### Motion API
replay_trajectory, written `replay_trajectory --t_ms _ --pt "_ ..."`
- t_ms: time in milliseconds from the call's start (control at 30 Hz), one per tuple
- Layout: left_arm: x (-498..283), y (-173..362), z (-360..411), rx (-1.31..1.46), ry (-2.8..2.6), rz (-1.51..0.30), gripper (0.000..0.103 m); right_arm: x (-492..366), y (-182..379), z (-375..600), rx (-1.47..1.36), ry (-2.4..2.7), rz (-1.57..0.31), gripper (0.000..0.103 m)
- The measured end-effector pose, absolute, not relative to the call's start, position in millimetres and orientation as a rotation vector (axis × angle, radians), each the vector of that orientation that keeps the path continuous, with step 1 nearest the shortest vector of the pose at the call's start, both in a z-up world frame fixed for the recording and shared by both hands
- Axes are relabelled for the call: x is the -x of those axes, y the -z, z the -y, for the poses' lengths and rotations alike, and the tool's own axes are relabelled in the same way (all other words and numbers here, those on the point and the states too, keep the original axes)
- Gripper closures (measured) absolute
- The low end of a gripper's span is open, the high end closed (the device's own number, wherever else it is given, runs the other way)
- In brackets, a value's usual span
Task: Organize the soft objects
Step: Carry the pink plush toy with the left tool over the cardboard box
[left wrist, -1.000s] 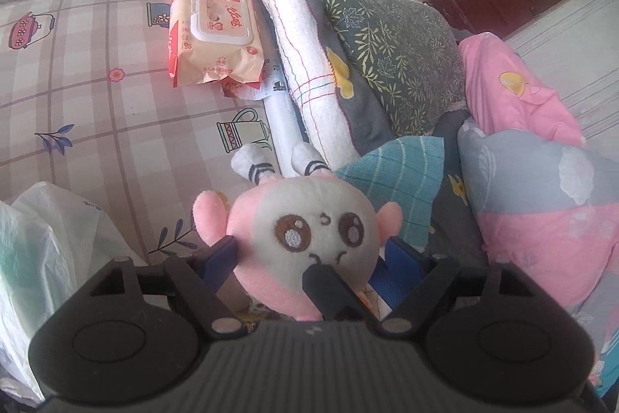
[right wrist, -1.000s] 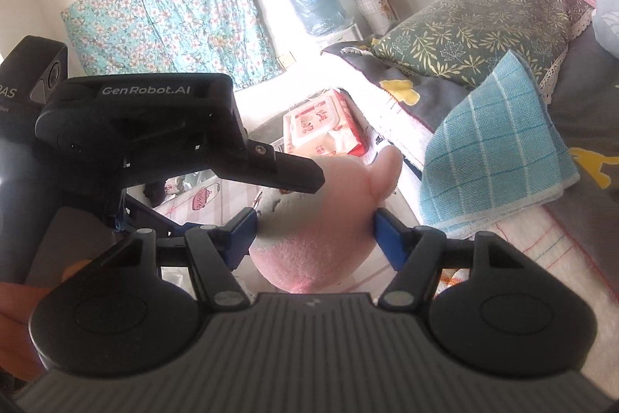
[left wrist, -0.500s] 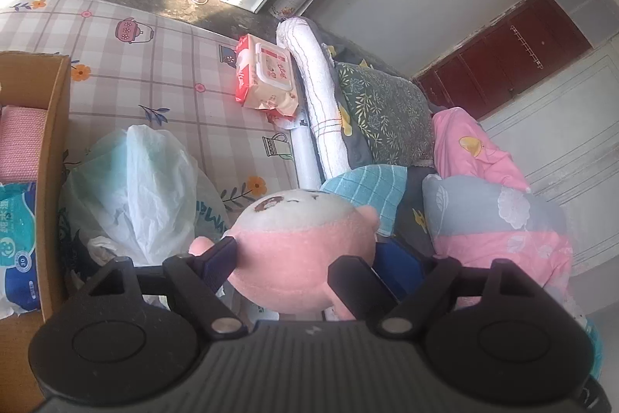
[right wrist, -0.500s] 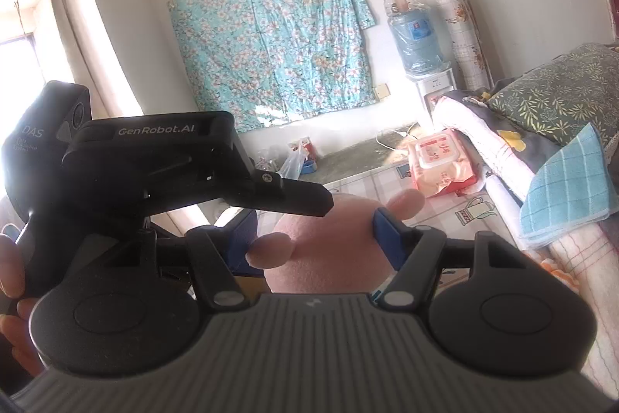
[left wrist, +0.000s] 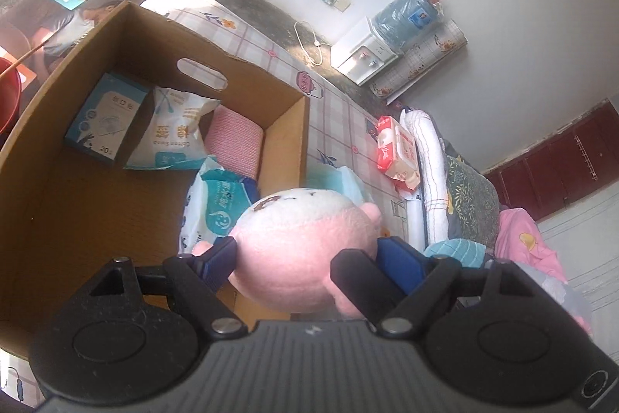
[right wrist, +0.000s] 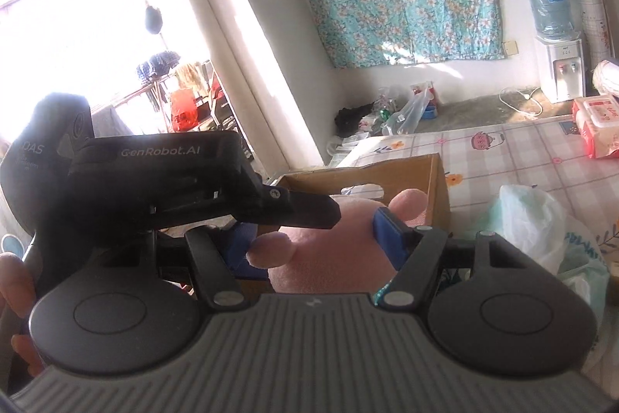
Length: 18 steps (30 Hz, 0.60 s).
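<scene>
Left wrist view gives you the inside of the cardboard box (left wrist: 278, 142), packets and a pink cloth (left wrist: 234, 142) at its far end; the right view only catches its rim. Both your grippers clamp the pink plush toy (left wrist: 305, 250) wide, left gripper (left wrist: 309, 258) angled down over the box edge, right gripper (right wrist: 317, 239) flatter, behind it.

The plush toy (left wrist: 305, 250) is fuzzy pink-and-white fabric; the cardboard box (left wrist: 286, 142) is matt brown; the wet-wipe pack (left wrist: 398, 153) is glossy plastic film.
</scene>
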State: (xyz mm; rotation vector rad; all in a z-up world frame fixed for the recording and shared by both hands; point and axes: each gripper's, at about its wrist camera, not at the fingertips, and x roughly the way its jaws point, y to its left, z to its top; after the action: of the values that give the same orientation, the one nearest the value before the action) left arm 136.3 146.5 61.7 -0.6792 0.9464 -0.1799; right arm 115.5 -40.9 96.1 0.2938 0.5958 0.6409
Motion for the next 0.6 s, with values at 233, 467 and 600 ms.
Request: replay_trajectory --t_ms 233,467,600 --pt "-169 0 -206 0.731 0.012 -1.058 0.02 -158 -48 -45 -0.201 -0.679 -0.818 0.036" --pt "-203 62 -231 0.834 -0.013 -1.187 0.021 -185 -12 -101 -0.037 -0.638 -0.914 0.036" --pt "-206 64 -229 0.819 0.006 -1.191 0.02 -195 -9 -102 -0.032 -0.633 -0.921 0.036"
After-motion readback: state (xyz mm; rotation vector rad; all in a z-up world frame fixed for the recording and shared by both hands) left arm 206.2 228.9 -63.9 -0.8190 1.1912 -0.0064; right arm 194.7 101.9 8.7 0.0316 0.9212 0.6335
